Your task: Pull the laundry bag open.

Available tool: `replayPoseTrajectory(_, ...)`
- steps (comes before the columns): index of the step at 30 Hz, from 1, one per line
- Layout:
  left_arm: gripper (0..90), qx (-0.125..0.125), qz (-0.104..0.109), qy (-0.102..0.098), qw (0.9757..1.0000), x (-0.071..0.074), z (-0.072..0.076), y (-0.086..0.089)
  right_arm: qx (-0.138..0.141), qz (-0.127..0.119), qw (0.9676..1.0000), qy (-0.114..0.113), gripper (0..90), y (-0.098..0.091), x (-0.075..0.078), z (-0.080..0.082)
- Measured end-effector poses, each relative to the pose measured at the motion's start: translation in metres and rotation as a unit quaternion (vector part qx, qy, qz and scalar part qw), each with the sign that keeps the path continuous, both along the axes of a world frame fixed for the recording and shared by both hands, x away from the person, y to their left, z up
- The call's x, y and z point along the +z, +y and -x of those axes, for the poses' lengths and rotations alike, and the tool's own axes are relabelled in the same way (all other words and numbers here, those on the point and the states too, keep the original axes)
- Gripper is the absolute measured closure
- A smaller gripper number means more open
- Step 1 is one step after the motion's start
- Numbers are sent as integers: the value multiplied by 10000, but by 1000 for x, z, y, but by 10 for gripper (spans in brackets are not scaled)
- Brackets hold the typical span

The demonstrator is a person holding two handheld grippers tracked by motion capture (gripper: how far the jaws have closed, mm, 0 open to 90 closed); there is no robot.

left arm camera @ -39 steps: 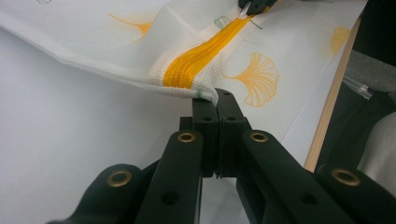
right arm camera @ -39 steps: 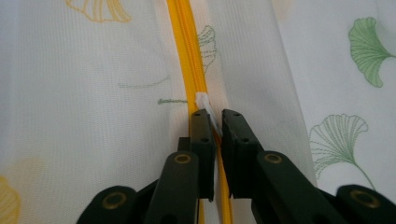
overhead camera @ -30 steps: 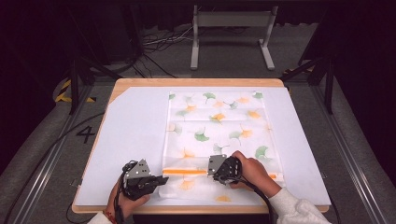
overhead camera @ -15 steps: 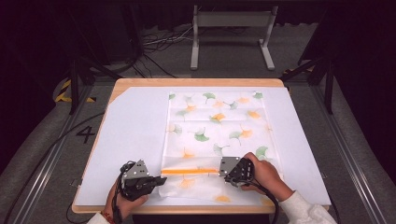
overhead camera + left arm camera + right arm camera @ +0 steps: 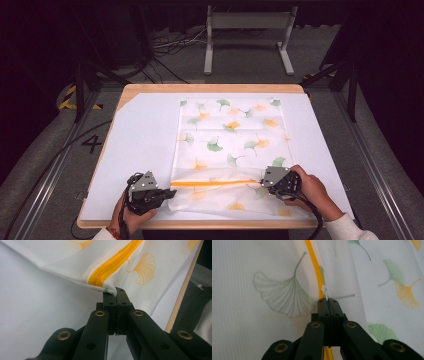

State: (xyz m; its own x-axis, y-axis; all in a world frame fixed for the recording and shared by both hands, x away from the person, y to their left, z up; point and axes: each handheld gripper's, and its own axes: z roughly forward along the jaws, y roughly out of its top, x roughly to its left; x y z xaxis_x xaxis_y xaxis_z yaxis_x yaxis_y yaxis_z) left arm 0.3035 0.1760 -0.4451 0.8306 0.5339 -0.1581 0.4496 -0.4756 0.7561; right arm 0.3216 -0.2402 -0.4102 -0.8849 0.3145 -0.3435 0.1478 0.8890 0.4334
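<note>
A white mesh bag (image 5: 232,135) printed with green and orange ginkgo leaves lies on the table, its orange zipper (image 5: 215,183) running across near the front edge. My left gripper (image 5: 162,192) is shut on the bag's corner (image 5: 110,288) at the zipper's left end. My right gripper (image 5: 262,182) is shut on the small white zipper pull (image 5: 325,291) at the right part of the orange zipper (image 5: 314,262). Both hands rest low over the table's front.
A white sheet (image 5: 140,145) covers the wooden table (image 5: 210,88). The table's front edge (image 5: 182,292) lies close behind my left gripper. A metal stand (image 5: 247,30) and cables sit on the floor beyond the table.
My right gripper has slid to the right along the zipper with the pull in it, so more orange zipper shows between the two grippers. The left gripper has stayed put.
</note>
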Motion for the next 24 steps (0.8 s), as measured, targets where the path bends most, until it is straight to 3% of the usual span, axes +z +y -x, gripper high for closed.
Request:
replayPoseTrajectory(11, 888, 24, -28, -8, 10000, -1, 0, 0, -356, -153, 9992, -30, 900, -40, 1, 6)
replayPoseTrajectory(24, 888, 34, -39, 18, 10000, -1, -1, 2, -566, -178, 9982, -111, 900, -72, -2, 15)
